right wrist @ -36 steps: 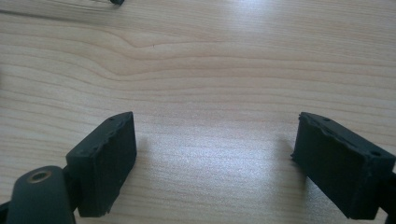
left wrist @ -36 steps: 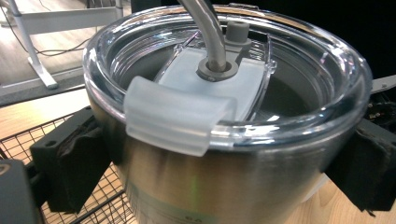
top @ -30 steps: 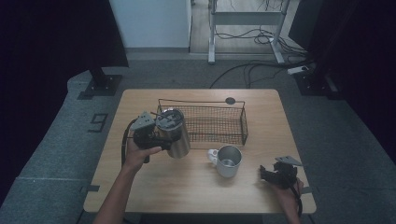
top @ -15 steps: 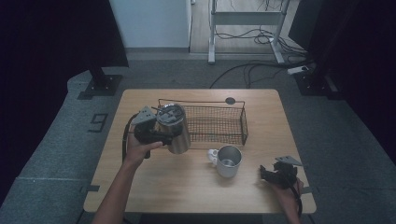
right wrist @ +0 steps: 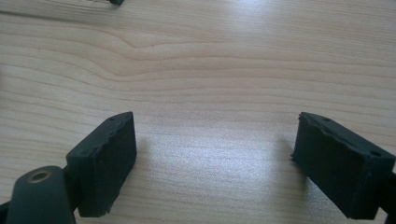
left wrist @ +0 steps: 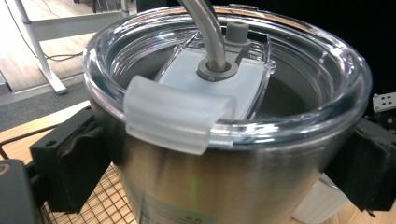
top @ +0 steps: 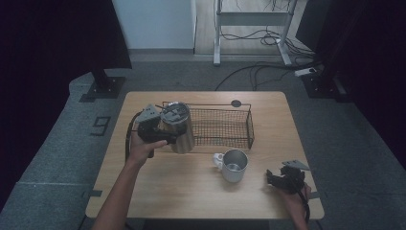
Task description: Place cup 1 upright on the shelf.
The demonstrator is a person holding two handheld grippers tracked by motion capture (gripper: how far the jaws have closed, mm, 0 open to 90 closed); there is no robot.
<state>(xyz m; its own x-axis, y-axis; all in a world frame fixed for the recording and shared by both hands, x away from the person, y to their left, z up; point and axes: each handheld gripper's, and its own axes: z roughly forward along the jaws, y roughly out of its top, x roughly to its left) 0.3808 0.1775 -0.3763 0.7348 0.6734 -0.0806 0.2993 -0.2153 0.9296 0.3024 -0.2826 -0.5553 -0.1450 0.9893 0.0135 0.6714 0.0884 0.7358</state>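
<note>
Little has changed since the earlier frames: the steel tumbler (top: 177, 128) sits a touch nearer the wire basket (top: 225, 125) than it did a second ago, while the right hand keeps its place at the table's near right corner.

Seen from above, the left gripper (top: 165, 128) is clamped around the tumbler just below its rim, holding it upright or nearly so at the basket's left end. In the left gripper view both black pads (left wrist: 77, 161) press against the steel wall on either side, under the clear lid (left wrist: 224, 84) with its straw (left wrist: 205, 28) rising through the centre. Basket mesh shows beneath the tumbler there, so it seems to hang over the basket's near left corner, though whether its base is clear of the wire or touching it is hard to tell from these angles.

The right gripper (right wrist: 212, 158) rests low over the bare wooden table (right wrist: 210, 60), jaws spread wide with nothing between them. A metal mug (top: 233, 165) stands on the table in front of the basket, untouched, between the two hands.

As a judgement, the work looks about halfway: the tumbler is picked up and carried to the basket, but not yet lowered in and let go. The mug probably follows.
</note>
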